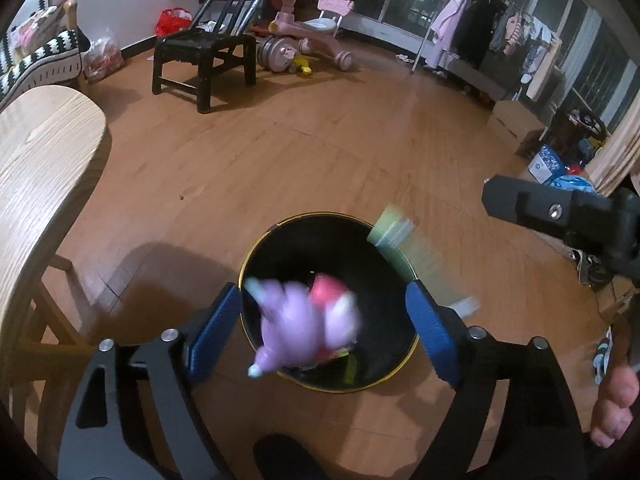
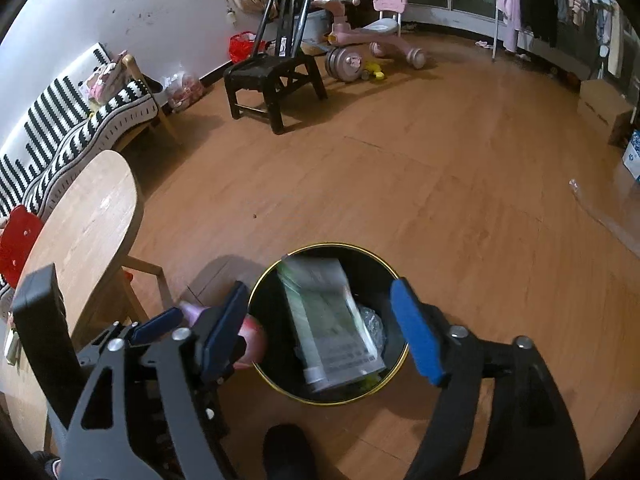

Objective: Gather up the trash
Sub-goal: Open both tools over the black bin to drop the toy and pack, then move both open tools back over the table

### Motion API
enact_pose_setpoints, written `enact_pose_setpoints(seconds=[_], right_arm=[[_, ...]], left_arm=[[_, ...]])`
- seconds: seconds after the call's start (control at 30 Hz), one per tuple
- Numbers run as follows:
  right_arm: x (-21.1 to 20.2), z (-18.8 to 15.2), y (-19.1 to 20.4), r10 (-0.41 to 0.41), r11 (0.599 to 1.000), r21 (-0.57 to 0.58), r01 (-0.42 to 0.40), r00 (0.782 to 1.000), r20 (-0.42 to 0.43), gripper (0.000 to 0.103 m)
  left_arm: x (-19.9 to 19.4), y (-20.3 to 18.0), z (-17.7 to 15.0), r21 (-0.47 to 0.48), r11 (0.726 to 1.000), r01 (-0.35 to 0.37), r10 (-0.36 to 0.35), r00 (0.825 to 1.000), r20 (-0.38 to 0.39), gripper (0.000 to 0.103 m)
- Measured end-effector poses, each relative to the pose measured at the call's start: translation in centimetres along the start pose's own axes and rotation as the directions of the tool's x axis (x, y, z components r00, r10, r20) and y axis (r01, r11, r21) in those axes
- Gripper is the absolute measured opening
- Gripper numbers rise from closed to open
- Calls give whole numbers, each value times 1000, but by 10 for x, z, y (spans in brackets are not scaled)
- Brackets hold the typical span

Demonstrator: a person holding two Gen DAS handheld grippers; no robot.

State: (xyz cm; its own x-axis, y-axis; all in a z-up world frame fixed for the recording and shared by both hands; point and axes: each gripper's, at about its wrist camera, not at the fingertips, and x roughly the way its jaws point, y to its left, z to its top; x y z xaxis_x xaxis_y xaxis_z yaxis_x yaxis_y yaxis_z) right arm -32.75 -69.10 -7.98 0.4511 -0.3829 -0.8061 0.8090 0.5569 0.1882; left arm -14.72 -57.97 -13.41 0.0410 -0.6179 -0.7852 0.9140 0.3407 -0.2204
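Observation:
A black round bin with a gold rim [image 1: 256, 252] [image 2: 262, 280] stands on the wooden floor below both grippers. My left gripper [image 1: 324, 332] is open above it; a blurred purple and pink wrapper [image 1: 308, 320] is in the air between its fingers, over the bin mouth. My right gripper [image 2: 320, 328] is open above the bin; a blurred green and white packet [image 2: 332, 320] is in the air between its fingers, over the bin. That packet also shows in the left wrist view [image 1: 404, 248]. The wrapper shows in the right wrist view [image 2: 252, 340] beside the left gripper's fingers.
A light wooden table [image 1: 40, 168] [image 2: 92, 220] stands left of the bin. A black chair [image 1: 204, 56], a pink tricycle [image 1: 316, 28], a striped sofa [image 2: 64, 120], a clothes rack [image 1: 480, 20] and boxes [image 1: 516, 120] stand further off.

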Motion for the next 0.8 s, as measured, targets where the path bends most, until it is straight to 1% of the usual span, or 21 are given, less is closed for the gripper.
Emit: enact_pose_setpoints(seconds=[0.03,0.13,0.2,0.3,0.4,0.47,0.57,0.6,0.63,0.67,0.7,0.77,0.8], right_arm=[[0,1,1,1,1000,1,-1,1000,-1,75],[-1,2,5,7,1000,-2,-7,1000,4,82],[-3,3,13,12,1000,-22,-12,1000,7,86],[-9,2,41,45,997,-63,-43,999,27,91],[-18,1,78,97,989,-118,-90,994,48,93],[-23,-2,113,137,976,-176,-126,989,54,93],[-31,-8,168,212,948,-251,-196,977,37,93],[-36,-12,194,251,929,-287,-233,967,28,93],[-39,-15,211,273,916,-311,-253,962,23,93],[-45,-20,235,302,895,-350,-277,953,16,93],[-48,-24,250,319,879,-377,-291,948,10,93],[-56,-35,295,351,837,-446,-317,936,-6,94],[-59,-41,320,371,813,-476,-334,928,-17,94]], left_arm=[[-1,1,0,-7,1000,4,-4,1000,1,88],[-9,9,1,-38,999,6,-5,1000,13,88],[-22,16,1,-55,999,2,-1,1000,21,91],[-59,35,-2,-68,997,-35,39,998,52,94],[-106,65,-8,-67,990,-120,125,989,78,94],[-144,92,-15,-93,982,-167,177,977,118,94],[-198,137,-34,-151,960,-235,259,953,159,94],[-211,150,-40,-168,954,-249,277,946,167,94],[-231,168,-50,-193,942,-274,307,935,175,94],[-244,180,-57,-209,934,-291,329,927,180,94],[-263,198,-68,-232,919,-318,362,914,183,95],[-297,231,-92,-274,888,-370,425,888,178,96],[-309,242,-99,-289,876,-386,445,877,179,96]])
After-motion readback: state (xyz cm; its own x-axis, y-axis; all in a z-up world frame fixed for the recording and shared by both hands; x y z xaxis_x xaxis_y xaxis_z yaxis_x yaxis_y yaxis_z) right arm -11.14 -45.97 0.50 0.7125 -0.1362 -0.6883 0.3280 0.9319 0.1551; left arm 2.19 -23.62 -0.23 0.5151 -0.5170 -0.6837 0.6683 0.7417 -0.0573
